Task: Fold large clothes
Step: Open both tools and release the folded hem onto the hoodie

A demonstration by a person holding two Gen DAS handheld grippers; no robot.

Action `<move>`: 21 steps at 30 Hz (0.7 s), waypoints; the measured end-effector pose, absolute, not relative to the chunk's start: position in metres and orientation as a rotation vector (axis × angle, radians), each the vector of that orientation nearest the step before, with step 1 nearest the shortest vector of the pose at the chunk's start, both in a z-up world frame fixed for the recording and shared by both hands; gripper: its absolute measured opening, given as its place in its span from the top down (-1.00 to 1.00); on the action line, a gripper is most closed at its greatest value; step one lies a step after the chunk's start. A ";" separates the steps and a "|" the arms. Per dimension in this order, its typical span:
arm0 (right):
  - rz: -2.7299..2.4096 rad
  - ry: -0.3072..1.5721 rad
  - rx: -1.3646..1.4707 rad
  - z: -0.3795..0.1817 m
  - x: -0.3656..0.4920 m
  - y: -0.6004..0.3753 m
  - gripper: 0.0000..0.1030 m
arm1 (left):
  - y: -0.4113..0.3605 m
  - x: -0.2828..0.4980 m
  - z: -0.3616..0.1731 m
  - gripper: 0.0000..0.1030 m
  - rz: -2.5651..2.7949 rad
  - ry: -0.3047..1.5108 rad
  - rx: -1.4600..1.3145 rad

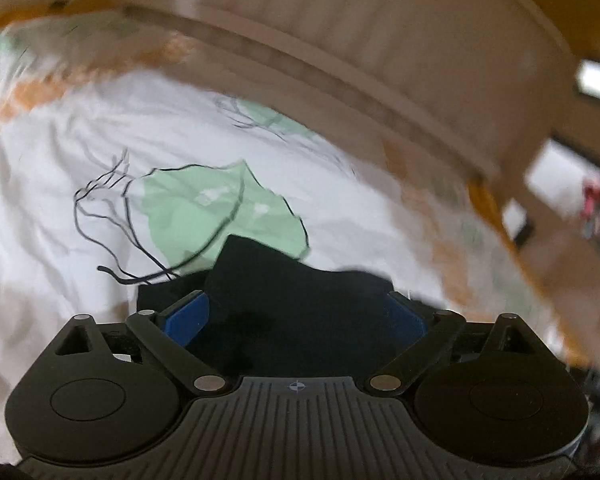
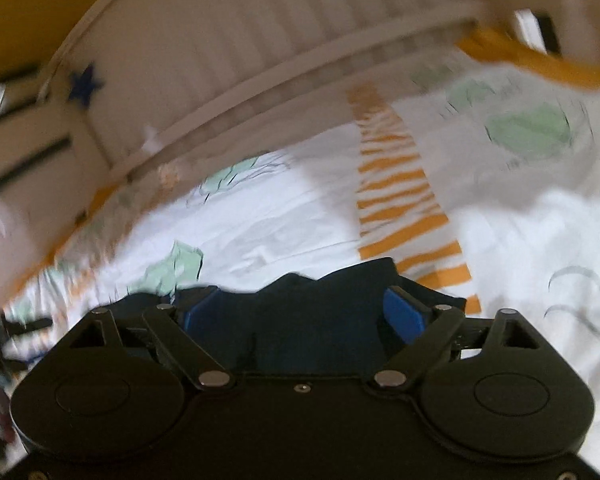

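Both tools stand wide apart: left tool (image 1: 296, 312) and right tool (image 2: 300, 312) each have dark garment (image 1: 284, 304) (image 2: 312, 320) bunched between their fingers, over the bed (image 1: 80, 128) (image 2: 280, 220).

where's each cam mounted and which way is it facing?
Left wrist: on the left hand-held gripper, looking forward along its blue fingers at dark garment on a printed bedsheet.
Right wrist: on the right hand-held gripper, facing the same garment, orange stripes beyond.
Shared: garment, sheet, white headboard.
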State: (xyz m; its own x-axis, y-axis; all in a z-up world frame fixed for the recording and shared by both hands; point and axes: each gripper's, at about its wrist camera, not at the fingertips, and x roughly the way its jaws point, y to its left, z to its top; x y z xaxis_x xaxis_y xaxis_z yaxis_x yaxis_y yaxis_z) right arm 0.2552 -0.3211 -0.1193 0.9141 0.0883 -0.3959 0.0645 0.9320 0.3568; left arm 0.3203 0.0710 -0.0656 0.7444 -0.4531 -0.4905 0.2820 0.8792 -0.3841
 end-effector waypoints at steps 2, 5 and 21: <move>0.025 0.437 0.276 -0.116 0.252 -0.298 -0.74 | 0.051 0.312 -0.068 -0.84 -0.423 0.623 -0.186; 0.064 0.475 0.156 -0.118 0.256 -0.261 -0.75 | 0.022 0.301 -0.077 -0.84 -0.451 0.632 -0.057; 0.001 0.610 -0.004 -0.159 0.294 -0.248 -0.86 | 0.059 0.304 -0.114 -0.99 -0.401 0.716 -0.099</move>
